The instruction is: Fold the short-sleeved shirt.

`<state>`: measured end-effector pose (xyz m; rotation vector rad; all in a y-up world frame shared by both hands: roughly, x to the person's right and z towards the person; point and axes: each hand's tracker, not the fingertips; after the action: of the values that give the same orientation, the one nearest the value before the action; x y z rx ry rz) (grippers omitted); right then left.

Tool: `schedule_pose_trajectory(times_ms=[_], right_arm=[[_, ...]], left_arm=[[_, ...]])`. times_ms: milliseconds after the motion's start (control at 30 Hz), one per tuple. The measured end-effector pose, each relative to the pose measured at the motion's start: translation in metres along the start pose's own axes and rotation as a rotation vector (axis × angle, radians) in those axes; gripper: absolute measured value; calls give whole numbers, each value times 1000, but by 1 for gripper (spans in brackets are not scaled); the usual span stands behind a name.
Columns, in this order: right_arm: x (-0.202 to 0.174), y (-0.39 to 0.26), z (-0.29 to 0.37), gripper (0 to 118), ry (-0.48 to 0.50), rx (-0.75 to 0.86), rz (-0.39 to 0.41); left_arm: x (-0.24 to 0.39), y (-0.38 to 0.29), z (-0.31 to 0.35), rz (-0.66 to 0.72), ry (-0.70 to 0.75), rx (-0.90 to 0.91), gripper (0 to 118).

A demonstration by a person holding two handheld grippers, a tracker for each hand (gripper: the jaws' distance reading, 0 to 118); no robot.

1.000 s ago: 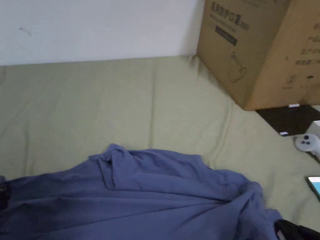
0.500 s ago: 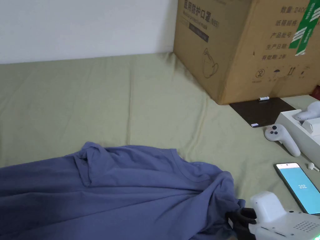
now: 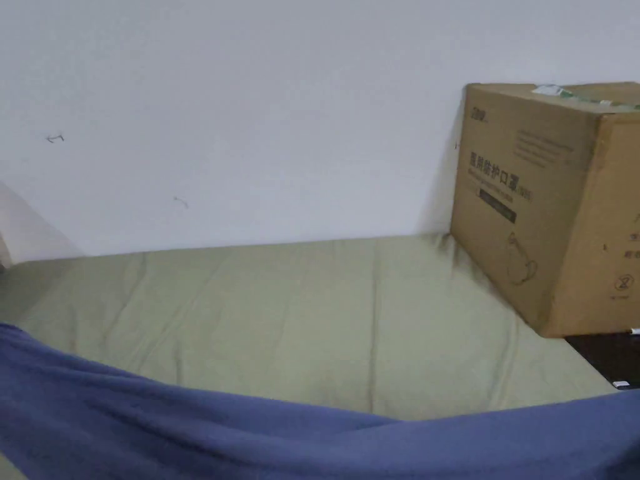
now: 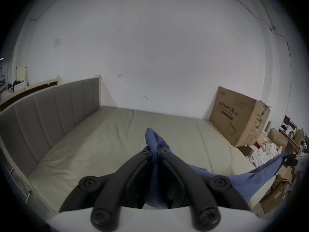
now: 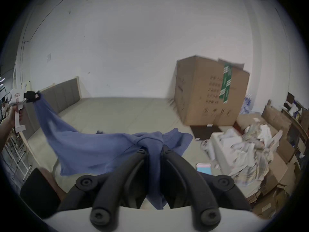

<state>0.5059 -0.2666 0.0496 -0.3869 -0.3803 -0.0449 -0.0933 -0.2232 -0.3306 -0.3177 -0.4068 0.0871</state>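
The left gripper (image 4: pixel 155 149) is pinching a bunch of the blue shirt (image 4: pixel 247 177) tight between its closed jaws, and the right gripper (image 5: pixel 153 149) is squeezing another bunch the same way. The shirt is hanging stretched between them, long from side to side, above the green bed (image 3: pixel 300 325). The right gripper view is showing a phone (image 5: pixel 204 168) by the cardboard box (image 5: pixel 209 91), and a hand (image 5: pixel 15 116) holding the far gripper.
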Motion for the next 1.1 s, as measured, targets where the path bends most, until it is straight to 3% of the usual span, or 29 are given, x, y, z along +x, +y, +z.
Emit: schedule_pose_trajectory(times_ms=[267, 500, 733, 867, 900, 967, 1100], right_arm=[[2, 91, -56, 11, -8, 48, -6], [-1, 184, -152, 11, -70, 80, 0], [-4, 272, -205, 11, -113, 236, -1], [-14, 265, -232, 11, -129, 291, -16], [3, 257, -260, 11, -131, 295, -14], [3, 230, -281, 11, -118, 282, -29], [7, 146, -323, 11, -104, 89, -24]], left_arm=[[-13, 51, -15, -15, 55, 43, 5], [9, 114, -101, -66, 94, 43, 5], [33, 175, -159, -132, 152, 190, 5], [41, 159, -192, -162, 176, 229, 5], [44, 147, -201, -194, 222, 243, 5], [48, 116, -221, -215, 253, 201, 5], [41, 32, -257, -212, 207, 7, 5]])
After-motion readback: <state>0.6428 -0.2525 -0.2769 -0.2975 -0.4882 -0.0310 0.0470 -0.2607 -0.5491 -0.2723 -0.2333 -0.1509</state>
